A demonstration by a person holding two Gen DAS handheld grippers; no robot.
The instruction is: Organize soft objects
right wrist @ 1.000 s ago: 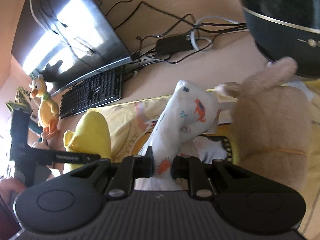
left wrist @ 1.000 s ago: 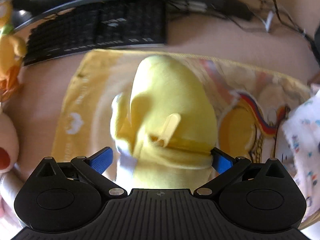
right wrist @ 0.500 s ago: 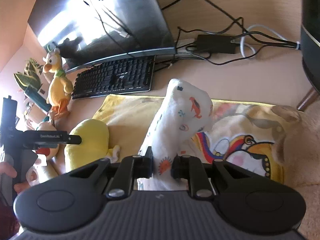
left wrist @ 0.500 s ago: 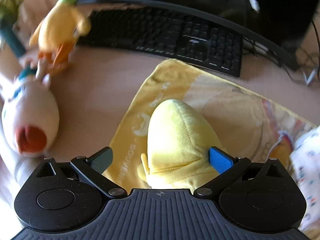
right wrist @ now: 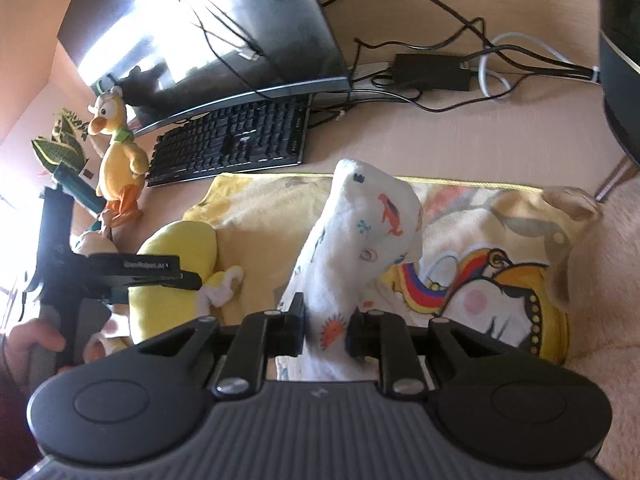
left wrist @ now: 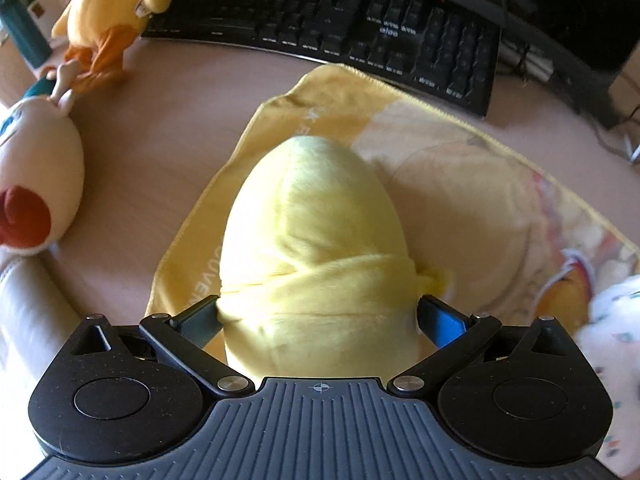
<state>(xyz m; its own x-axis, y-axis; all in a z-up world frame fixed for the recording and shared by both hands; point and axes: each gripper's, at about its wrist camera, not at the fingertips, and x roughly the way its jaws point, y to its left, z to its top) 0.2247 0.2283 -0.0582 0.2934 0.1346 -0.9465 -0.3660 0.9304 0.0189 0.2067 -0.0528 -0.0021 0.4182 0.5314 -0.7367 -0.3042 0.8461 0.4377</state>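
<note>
Left tool (left wrist: 318,314) pinching yellow plush (left wrist: 316,220) at the left edge of the yellow towel (left wrist: 472,184); bare bench (left wrist: 168,128) left of it. Right tool (right wrist: 325,330) clamped on printed white cloth (right wrist: 360,232), probably lifted off the towel; keyboard (right wrist: 236,144) behind.

The yellow plush toy (left wrist: 312,216) looks fuzzy and matt, the printed white cloth (right wrist: 360,240) soft and fleecy. The desk (left wrist: 160,128) is smooth pale wood; the monitor (right wrist: 224,20) glossy black.
</note>
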